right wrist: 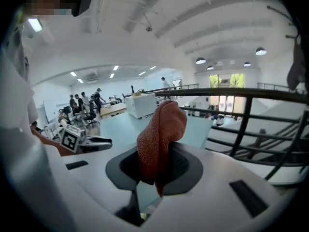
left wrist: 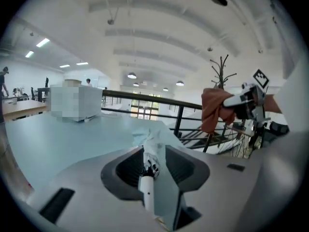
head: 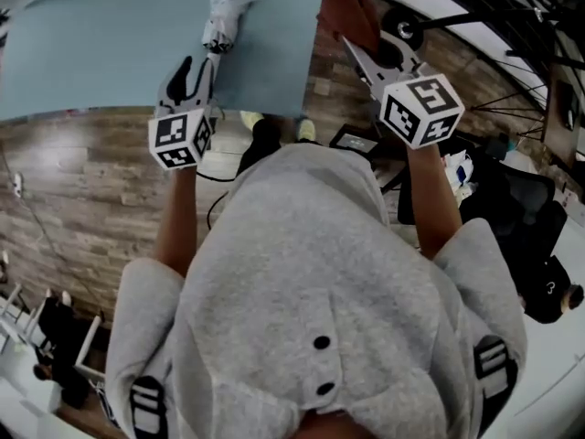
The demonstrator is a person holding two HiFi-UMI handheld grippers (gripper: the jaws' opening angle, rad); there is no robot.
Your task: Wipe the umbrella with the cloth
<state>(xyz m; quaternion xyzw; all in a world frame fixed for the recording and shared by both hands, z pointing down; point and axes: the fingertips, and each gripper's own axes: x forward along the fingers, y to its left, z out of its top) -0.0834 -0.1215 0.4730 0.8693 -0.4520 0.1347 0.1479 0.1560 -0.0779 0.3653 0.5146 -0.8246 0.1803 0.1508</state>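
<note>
A folded white umbrella (head: 230,5) with a white handle (left wrist: 146,193) lies lengthwise between the jaws of my left gripper (head: 196,73), which is shut on it near the handle end. Its crumpled canopy (left wrist: 155,140) points out over the light-blue table (head: 91,44). To the right and apart from it, my right gripper (head: 364,42) is shut on a reddish-brown cloth (head: 351,9). The cloth (right wrist: 161,137) stands bunched above the jaws and a tail hangs below them. From the left gripper view the cloth (left wrist: 215,108) hangs off to the right.
A black metal railing (right wrist: 251,110) runs past the table's far right side, with a drop behind it. Below me are wood flooring (head: 73,190), black chairs (head: 521,218) and cables at the right. A white box (left wrist: 76,103) sits far back on the table.
</note>
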